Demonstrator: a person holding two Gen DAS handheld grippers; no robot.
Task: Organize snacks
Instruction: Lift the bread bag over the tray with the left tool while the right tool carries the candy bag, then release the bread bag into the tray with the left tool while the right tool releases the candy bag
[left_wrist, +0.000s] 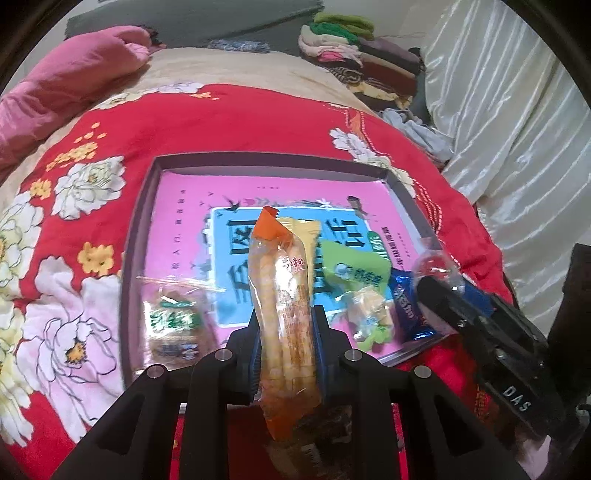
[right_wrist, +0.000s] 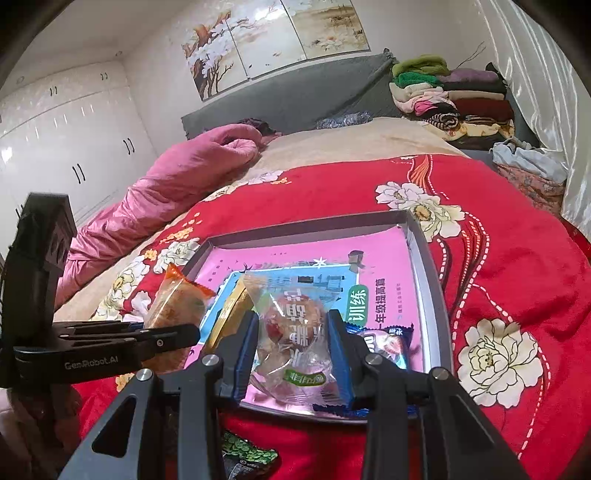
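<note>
Pinching, between the blue-padded fingers (left_wrist: 256, 354) of the left gripper (left_wrist: 286, 350), a long orange-and-clear plastic snack packet (left_wrist: 284, 314), standing upright, its orange crimped top rising above the fingertips and its lower end hanging below them. Hovering with it over the near edge of a shallow grey cardboard box lid (left_wrist: 142, 206) lined with a pink-and-blue printed booklet (left_wrist: 184, 206). Squeezing, between the blue pads (right_wrist: 338, 347) of the right gripper (right_wrist: 291, 347), a clear-wrapped round pastry packet (right_wrist: 291, 332) with red characters and a green oval label, also above the near edge of the same box lid (right_wrist: 432, 288). Holding both pairs of fingers only narrowly apart, each closed onto its packet. Lying inside the lid: a clear packet with a green label (left_wrist: 173, 325) at the left, a green-topped small sweet packet (left_wrist: 365, 291) near the middle, a dark blue foil wrapper (left_wrist: 406, 306) at the right, a yellow packet (left_wrist: 310, 232) behind the held one. Showing "DAS" on the right gripper's body in the left view, "GenRobot.AI" on the left gripper's in the right view. Resting on a red bedspread with large white flowers (right_wrist: 517, 236); a green-patterned packet (right_wrist: 243, 454) lying on it, outside the lid.
</note>
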